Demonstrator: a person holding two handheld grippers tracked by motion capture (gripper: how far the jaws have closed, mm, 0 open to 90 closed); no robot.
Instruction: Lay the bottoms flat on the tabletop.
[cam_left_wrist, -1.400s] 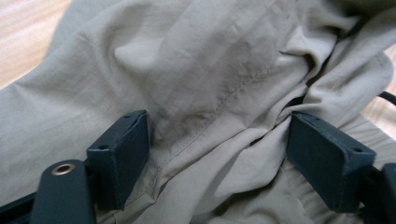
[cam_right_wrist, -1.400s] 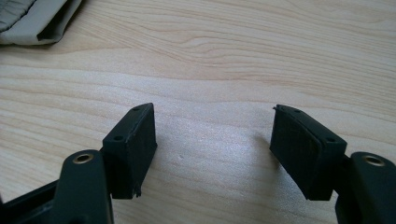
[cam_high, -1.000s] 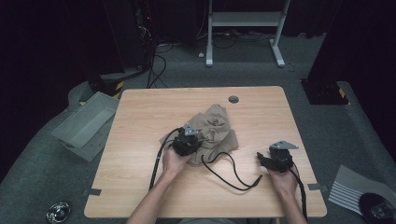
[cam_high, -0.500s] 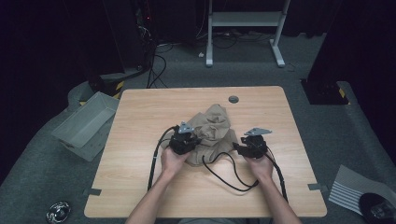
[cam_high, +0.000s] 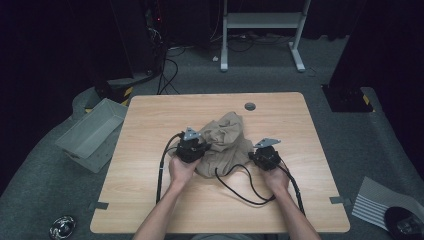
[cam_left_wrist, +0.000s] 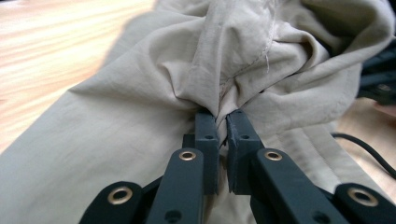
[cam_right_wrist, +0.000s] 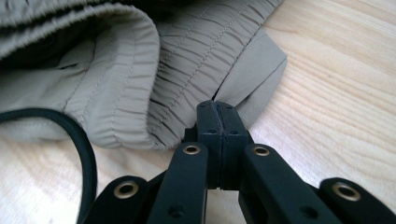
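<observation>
A crumpled beige garment (cam_high: 226, 136) lies in the middle of the wooden table (cam_high: 150, 125). My left gripper (cam_high: 203, 145) is at its left side, shut on a raised fold of the cloth (cam_left_wrist: 140, 93); the fabric bunches up out of the gripper (cam_left_wrist: 222, 116). My right gripper (cam_high: 253, 154) is at the garment's right edge. Its jaws have just been closing and now stand together on the edge of the gathered elastic waistband (cam_right_wrist: 116, 70), where the cloth meets the gripper (cam_right_wrist: 217, 106).
Black cables (cam_high: 240, 185) loop over the table between my hands, one across the cloth's near edge (cam_right_wrist: 86, 154). A round hole (cam_high: 250, 106) sits near the table's far edge. A grey bin (cam_high: 90, 132) stands on the floor at left, a white stand (cam_high: 262, 20) behind.
My right gripper has moved left from the bare table to the garment's right edge and shut there. The left gripper has stayed shut on its fold, barely shifting.
</observation>
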